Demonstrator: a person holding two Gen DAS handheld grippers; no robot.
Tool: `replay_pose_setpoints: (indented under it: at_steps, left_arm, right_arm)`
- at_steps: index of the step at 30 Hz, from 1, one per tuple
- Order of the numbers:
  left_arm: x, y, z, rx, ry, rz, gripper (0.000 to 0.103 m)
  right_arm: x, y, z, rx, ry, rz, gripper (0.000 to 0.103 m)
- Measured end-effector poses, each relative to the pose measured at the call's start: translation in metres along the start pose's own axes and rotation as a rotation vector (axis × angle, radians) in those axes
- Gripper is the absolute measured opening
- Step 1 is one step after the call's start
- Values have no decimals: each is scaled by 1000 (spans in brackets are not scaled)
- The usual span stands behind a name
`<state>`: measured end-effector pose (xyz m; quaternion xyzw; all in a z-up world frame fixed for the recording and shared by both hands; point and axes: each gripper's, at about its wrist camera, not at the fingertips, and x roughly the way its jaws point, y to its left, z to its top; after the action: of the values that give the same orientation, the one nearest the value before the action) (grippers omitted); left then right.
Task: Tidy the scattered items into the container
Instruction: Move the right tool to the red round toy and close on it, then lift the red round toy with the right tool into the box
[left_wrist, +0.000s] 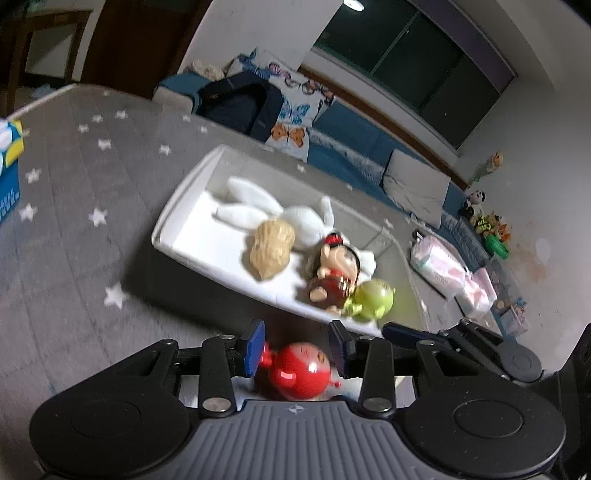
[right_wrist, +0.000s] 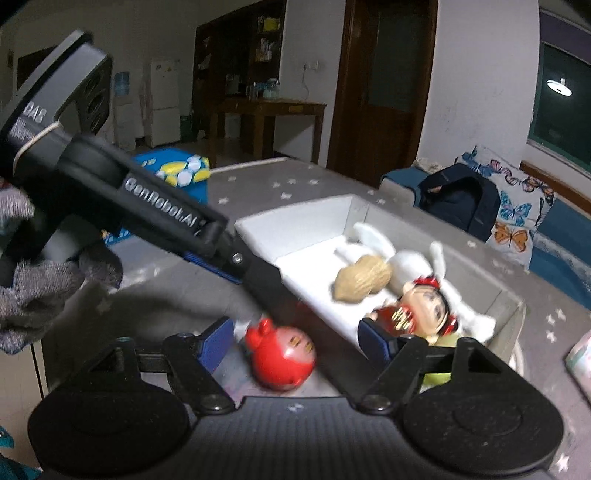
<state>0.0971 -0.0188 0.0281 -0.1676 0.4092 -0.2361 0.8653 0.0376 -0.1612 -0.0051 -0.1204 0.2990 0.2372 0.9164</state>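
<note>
A red round toy (left_wrist: 299, 371) sits between the blue pads of my left gripper (left_wrist: 296, 349), which is shut on it just short of the container's near wall. The container (left_wrist: 177, 206) is a white-floored box with grey walls. It holds a white plush rabbit (left_wrist: 295, 218), a peanut-shaped toy (left_wrist: 271, 249), a doll in red (left_wrist: 336, 273) and a green round toy (left_wrist: 371, 299). In the right wrist view the red toy (right_wrist: 282, 356) lies between the spread fingers of my right gripper (right_wrist: 295, 341), which is open; neither pad touches it. The left gripper's black body (right_wrist: 166, 218) reaches in from the upper left.
A grey star-patterned cover (left_wrist: 92, 184) lies under everything. A blue and yellow box (right_wrist: 177, 173) stands to the left of the container. A dark backpack (left_wrist: 240, 103) and a butterfly pillow (left_wrist: 295, 110) sit behind it, and plastic-wrapped packs (left_wrist: 439, 266) lie to the right. A gloved hand (right_wrist: 37, 291) holds the left gripper.
</note>
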Motion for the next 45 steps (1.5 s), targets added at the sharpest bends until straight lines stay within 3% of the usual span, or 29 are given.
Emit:
replay_pose_setpoints:
  at_steps: [21,27,31,40,45]
  left_arm:
    - [35,14,-11,-131,83,-44,40]
    - [35,14,-13,-129,76,-44,40]
    - [31,11,-15,-109,77,-41,39]
    - [0,-9,-13,-89,28,-94,37]
    - [-10,-34,5,-37,-34,-138,37]
  right_arm:
    - [43,-7,-27,181,73,18,60]
    - [47,-6,-28,189,76,24,49]
    - [46,-2,-29,182,77,22,48]
    - [12,6,-21,164,2,-1,48]
    - [-10,-6,-5,162,-77,-55,48]
